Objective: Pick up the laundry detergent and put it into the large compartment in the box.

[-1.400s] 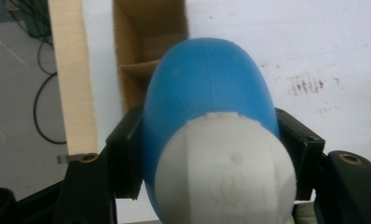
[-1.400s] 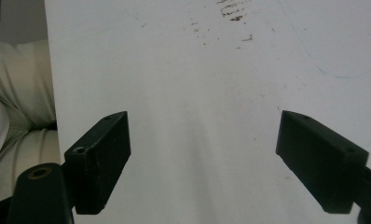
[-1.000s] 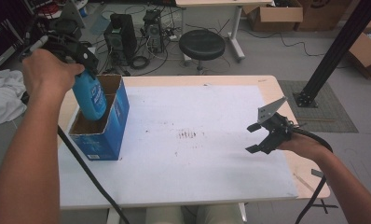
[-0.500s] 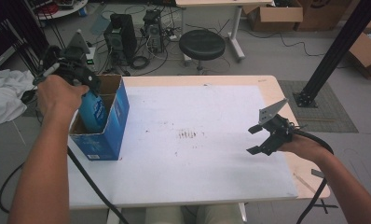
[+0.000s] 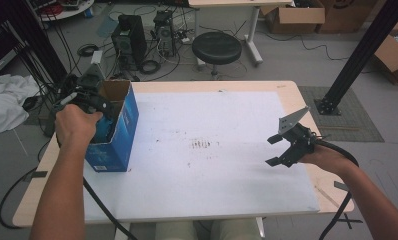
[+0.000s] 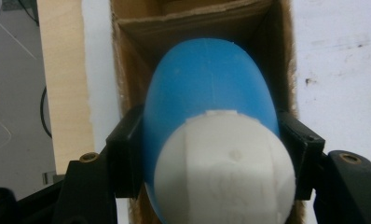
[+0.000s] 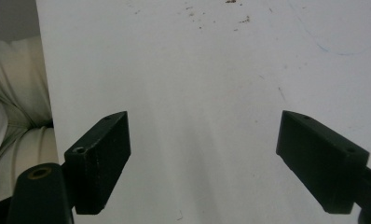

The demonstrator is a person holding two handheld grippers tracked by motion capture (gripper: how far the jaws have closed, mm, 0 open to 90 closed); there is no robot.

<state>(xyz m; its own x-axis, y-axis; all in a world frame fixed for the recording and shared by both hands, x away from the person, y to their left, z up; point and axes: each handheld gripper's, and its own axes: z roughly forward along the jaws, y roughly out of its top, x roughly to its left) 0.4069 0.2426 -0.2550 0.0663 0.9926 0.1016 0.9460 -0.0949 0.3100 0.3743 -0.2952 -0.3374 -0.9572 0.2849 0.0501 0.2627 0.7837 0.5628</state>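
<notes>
Down at about nine o'clock on the table [image 5: 237, 200], the blue cardboard box [image 5: 118, 140] stands upright with its top open, its brown inner walls showing in the left gripper view. Inside that opening sits the blue bottle [image 6: 207, 88], its white cap [image 6: 223, 168] pointing back toward the camera and its rounded body reaching down into the box between the cardboard walls. The left tool [image 6: 211, 154] pinches the bottle from both sides, one black jaw pressed against each flank just beside the cap. From the high view, the left hand [image 5: 77, 125] is directly over the box, and a strip of blue bottle shows under the fingers, inside the rim. Whether the bottle's base touches the box floor cannot be told.

Over at about three o'clock, the right tool [image 5: 282, 150] hangs above the white sheet [image 5: 202, 115] covering the table, well apart from the box. Its jaws stand spread wide with nothing between them; the right gripper view shows bare white surface between the two black pads.
</notes>
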